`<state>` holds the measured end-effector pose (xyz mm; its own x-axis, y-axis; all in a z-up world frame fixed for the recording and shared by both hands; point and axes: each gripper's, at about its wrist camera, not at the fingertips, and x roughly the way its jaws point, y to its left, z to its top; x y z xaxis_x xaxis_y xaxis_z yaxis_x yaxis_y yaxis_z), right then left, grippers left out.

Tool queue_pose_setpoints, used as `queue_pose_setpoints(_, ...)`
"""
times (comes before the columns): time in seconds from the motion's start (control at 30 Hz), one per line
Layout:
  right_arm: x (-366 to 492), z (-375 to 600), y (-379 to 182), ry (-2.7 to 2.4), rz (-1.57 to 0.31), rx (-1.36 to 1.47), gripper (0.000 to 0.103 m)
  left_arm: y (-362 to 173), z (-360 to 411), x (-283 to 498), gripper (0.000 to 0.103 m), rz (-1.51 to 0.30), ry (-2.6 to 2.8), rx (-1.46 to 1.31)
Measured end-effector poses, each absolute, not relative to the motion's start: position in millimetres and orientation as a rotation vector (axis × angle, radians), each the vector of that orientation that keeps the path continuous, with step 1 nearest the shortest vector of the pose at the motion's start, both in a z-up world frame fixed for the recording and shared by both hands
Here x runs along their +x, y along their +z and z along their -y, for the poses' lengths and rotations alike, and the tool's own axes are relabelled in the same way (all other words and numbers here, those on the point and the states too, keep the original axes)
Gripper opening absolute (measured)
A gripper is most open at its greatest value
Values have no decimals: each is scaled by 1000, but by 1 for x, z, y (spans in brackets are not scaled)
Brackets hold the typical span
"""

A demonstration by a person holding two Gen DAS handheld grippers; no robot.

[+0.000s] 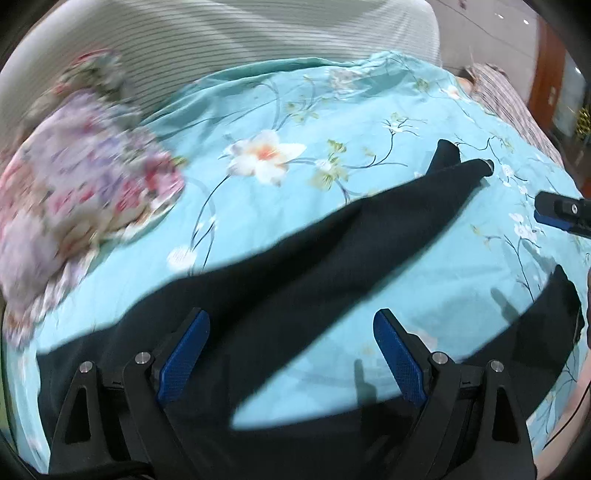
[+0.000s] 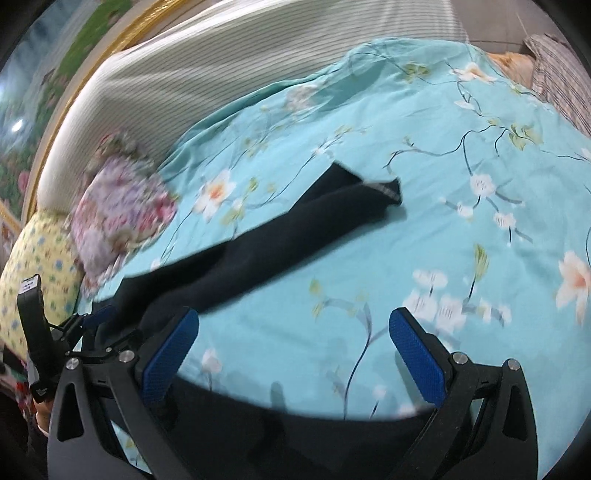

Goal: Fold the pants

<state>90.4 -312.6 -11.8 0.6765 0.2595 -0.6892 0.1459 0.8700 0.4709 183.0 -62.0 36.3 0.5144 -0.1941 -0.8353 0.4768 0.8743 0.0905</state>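
Dark navy pants (image 1: 332, 251) lie spread on a turquoise floral bedsheet (image 1: 295, 110). One leg runs up to the far right, its cuff near the sheet's right side; the other leg runs along the near edge to the right. My left gripper (image 1: 291, 350) is open and empty, hovering above the waist and crotch area. In the right wrist view the pants (image 2: 258, 251) stretch from the lower left to the middle, with the other leg along the bottom. My right gripper (image 2: 293, 350) is open and empty over bare sheet (image 2: 369, 258) between the legs. The other gripper (image 2: 74, 325) shows at left.
A purple floral pillow (image 1: 81, 177) lies at the left on the bed, a yellow patterned cushion (image 2: 40, 266) beside it. A striped padded headboard (image 1: 258, 33) stands behind. A striped cloth (image 1: 509, 103) lies at the far right edge. The right gripper's tip (image 1: 561, 214) shows at right.
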Motion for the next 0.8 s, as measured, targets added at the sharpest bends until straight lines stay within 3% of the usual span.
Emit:
queue_pose_setpoints(0.3,141,355,-25,31,-845,735,102,17,85,256,91,-1020,-569,375)
queue_pose_setpoints(0.47,158,367,-36,31,-852,838,94,-4,90,283,91,-1161,-720,324)
queue_pose_setpoints(0.5,161,368,-39,27,-858,848,86,-8,91,286,90,-1184,-743,317)
queue_pose_setpoints(0.6,170,370,-46,33,-883,874,65,-22,93,291,78,-1231,-791,310)
queue_pose_setpoints(0.63,172,370,-48,30,-889,870,61,-24,94,291,65,-1236,-798,307)
queue_pose_setpoints(0.7,172,370,-51,22,-888,864,35,-26,92,291,45,-1237,-793,295)
queue_pose_setpoints(0.73,170,371,-51,19,-878,859,30,-25,90,289,31,-1237,-792,272)
queue_pose_setpoints(0.8,163,374,-49,18,-849,856,18,-20,87,282,22,-1213,-794,265)
